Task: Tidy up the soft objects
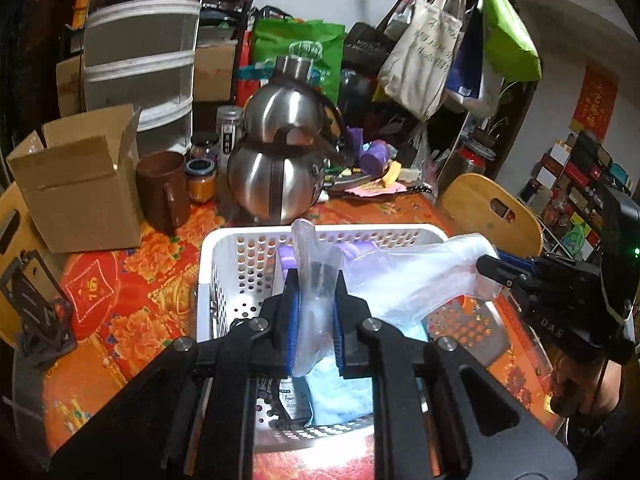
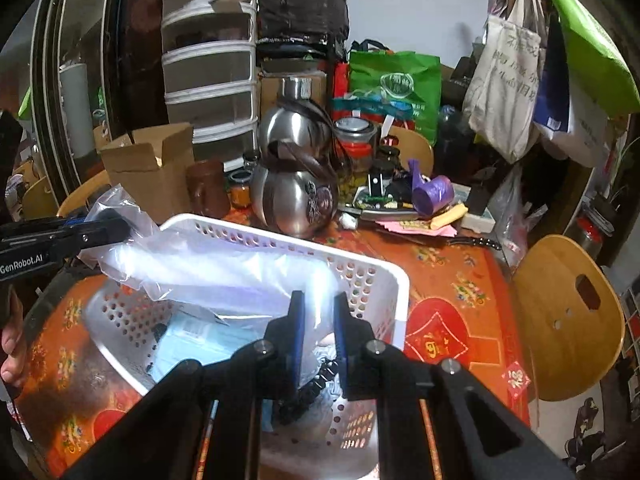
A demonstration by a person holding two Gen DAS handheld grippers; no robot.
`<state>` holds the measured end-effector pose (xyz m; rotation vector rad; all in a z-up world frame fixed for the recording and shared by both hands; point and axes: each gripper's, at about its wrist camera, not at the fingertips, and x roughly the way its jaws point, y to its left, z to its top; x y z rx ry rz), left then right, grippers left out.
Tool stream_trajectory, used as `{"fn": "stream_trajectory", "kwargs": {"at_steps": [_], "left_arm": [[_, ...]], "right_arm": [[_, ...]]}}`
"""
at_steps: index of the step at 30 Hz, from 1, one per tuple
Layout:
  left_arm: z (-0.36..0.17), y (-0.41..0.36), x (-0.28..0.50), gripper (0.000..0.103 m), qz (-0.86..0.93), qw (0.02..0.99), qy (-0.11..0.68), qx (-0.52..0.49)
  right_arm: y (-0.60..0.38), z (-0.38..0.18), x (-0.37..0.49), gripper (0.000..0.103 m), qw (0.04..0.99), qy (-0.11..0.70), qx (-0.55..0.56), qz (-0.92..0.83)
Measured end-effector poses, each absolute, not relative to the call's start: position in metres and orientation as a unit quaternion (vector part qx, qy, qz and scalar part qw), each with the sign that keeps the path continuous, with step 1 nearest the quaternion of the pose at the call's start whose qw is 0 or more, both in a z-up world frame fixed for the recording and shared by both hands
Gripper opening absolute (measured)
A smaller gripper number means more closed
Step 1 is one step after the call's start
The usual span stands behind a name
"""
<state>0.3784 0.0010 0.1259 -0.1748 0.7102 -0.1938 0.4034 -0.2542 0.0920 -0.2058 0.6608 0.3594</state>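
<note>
A clear plastic bag [image 1: 404,276] hangs stretched between both grippers above a white perforated basket [image 1: 224,256]. My left gripper [image 1: 317,280] is shut on one end of the bag, which bunches up between its blue pads. My right gripper [image 2: 319,300] is shut on the other end of the bag [image 2: 224,272]. In the left wrist view the right gripper [image 1: 490,266] shows at the right edge, and in the right wrist view the left gripper [image 2: 110,226] reaches in from the left. Inside the basket [image 2: 372,280] lie a light blue packet [image 1: 344,396] and dark items.
The basket sits on a red and orange flowered tablecloth [image 2: 452,272]. Behind it stand a steel gourd-shaped flask [image 1: 280,152], a brown mug [image 1: 162,190], jars and an open cardboard box [image 1: 80,184]. Wooden chairs [image 2: 568,312] flank the table. Bags hang at the back right.
</note>
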Motion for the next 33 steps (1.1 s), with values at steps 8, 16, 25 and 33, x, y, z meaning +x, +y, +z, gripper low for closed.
{"fn": "stream_trajectory", "kwargs": {"at_steps": [8,16,25,33], "left_arm": [[0.097,0.004,0.394,0.088,-0.062,0.927,0.361,-0.078],[0.082,0.021,0.397,0.093,-0.038,0.931,0.355,-0.072],[0.079,0.019,0.392,0.093,-0.032,0.932,0.357,-0.051],[0.083,0.012,0.378,0.094,-0.032,0.936,0.348,-0.038]], "right_arm": [[-0.259,0.073,0.408,0.036,0.933,0.31,-0.093,0.158],[-0.279,0.064,0.414,0.088,0.936,0.319,-0.071,0.134],[-0.277,0.06,0.411,0.09,0.933,0.324,-0.065,0.14],[-0.279,0.061,0.405,0.093,0.931,0.327,-0.044,0.157]]}}
